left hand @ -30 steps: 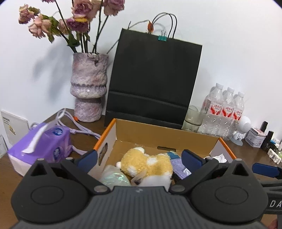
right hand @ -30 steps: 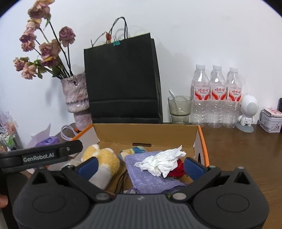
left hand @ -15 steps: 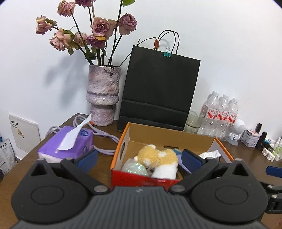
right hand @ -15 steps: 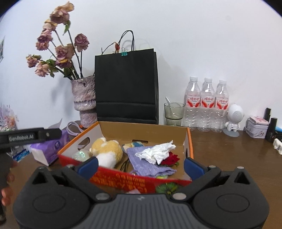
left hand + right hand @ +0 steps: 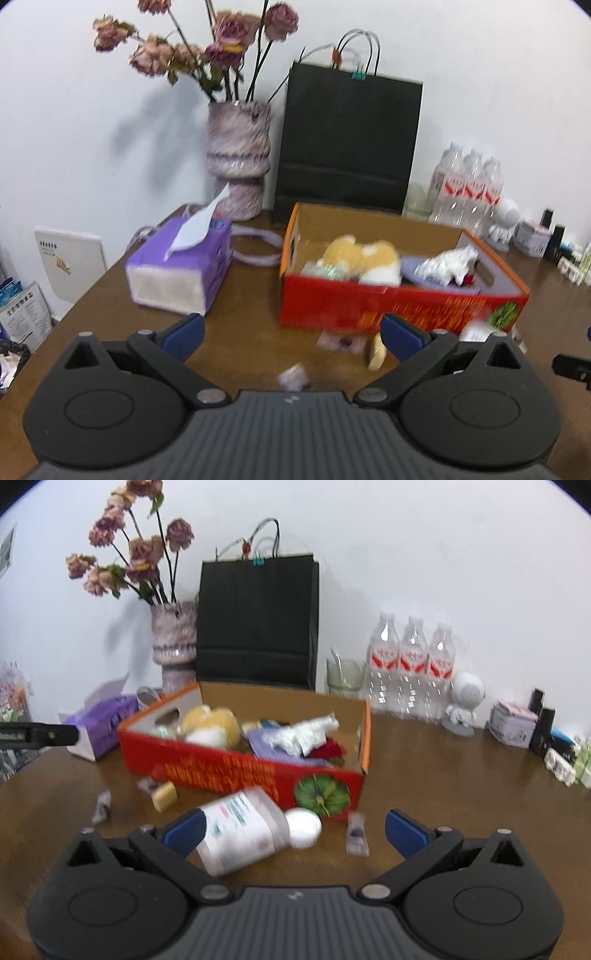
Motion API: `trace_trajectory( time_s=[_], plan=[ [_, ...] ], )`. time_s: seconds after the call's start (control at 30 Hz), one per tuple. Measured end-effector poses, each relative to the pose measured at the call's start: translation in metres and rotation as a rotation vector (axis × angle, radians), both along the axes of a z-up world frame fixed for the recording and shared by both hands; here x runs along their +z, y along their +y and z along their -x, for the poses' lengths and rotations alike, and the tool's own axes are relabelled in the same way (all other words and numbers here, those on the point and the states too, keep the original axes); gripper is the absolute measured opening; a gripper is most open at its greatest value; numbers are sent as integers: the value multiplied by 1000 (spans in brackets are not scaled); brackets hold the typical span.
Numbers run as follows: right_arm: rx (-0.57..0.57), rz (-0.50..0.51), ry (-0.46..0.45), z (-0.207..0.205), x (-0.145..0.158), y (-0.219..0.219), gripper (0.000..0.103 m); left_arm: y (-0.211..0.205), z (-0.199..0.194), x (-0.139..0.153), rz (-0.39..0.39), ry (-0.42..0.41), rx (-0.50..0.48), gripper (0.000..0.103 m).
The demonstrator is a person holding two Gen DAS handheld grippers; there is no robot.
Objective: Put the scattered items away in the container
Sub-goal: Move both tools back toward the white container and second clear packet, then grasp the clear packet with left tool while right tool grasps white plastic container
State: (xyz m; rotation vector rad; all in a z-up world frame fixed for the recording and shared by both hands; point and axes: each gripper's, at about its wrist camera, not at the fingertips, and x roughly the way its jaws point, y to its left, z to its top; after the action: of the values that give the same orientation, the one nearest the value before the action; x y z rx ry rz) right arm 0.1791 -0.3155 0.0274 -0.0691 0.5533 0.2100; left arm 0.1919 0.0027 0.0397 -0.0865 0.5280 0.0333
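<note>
A red cardboard box [image 5: 369, 306] [image 5: 236, 771] stands on the brown table, holding a plush toy [image 5: 362, 254], a crumpled tissue [image 5: 306, 731] and a purple cloth. In front of it lie a white pill bottle [image 5: 251, 827] on its side, a yellow block [image 5: 164, 795] [image 5: 376, 356] and small wrapped candies [image 5: 356, 836] [image 5: 293, 376]. My left gripper [image 5: 291, 338] is open and empty, back from the box. My right gripper [image 5: 293, 830] is open and empty, with the bottle lying between its fingers.
A purple tissue box [image 5: 181, 266] sits left of the red box. Behind stand a vase of dried roses [image 5: 238, 155], a black paper bag [image 5: 347, 144], a glass [image 5: 343, 675] and three water bottles [image 5: 410, 664]. Small figurine and tins [image 5: 513, 723] at right.
Both grippers have pulled back from over the box toward the table's near side. The bottle, yellow block and candies in front of the box have come into view.
</note>
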Motion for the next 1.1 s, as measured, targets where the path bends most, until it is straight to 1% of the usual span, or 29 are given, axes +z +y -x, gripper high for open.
trace_trajectory(
  time_s=[0.17, 0.27, 0.43, 0.53, 0.57, 0.63, 0.73, 0.77, 0.83, 0.87, 0.9, 0.93, 1.0, 1.03, 1.1],
  plan=[
    [12, -35, 64, 2, -26, -4, 103, 8, -4, -29, 9, 90, -7, 103],
    [29, -45, 75, 0, -35, 1, 103, 6, -10, -45, -11, 134, -23, 103],
    [62, -45, 76, -12, -43, 18, 103, 0, -22, -60, -26, 169, -21, 103],
    [79, -46, 77, -26, -44, 26, 103, -2, -30, -65, -6, 184, -15, 103],
    [87, -43, 76, -31, -44, 30, 103, -3, -33, -66, -1, 190, -12, 100],
    [101, -31, 81, -43, -45, 38, 103, -4, -39, -69, 5, 202, -8, 94],
    [114, -26, 85, -61, -50, 48, 103, -7, -46, -70, -10, 186, 27, 84],
    [116, -21, 88, -67, -52, 52, 103, -7, -47, -71, -8, 176, 37, 78],
    [112, -17, 106, -77, -60, 59, 103, -12, -48, -72, -49, 162, 42, 63],
    [108, -20, 114, -80, -64, 61, 103, -14, -47, -72, -71, 151, 39, 47],
    [110, -22, 125, -82, -68, 64, 103, -15, -46, -72, -72, 140, 28, 28],
    [111, -9, 128, -83, -70, 66, 98, -14, -45, -71, -63, 135, 18, 19],
    [126, 8, 100, -77, -68, 68, 86, -12, -44, -71, -36, 128, 4, 19],
    [131, 9, 96, -74, -67, 68, 84, -10, -43, -71, -24, 125, 1, 18],
    [131, 13, 95, -70, -64, 66, 83, -8, -40, -70, -10, 115, -8, 16]
  ],
)
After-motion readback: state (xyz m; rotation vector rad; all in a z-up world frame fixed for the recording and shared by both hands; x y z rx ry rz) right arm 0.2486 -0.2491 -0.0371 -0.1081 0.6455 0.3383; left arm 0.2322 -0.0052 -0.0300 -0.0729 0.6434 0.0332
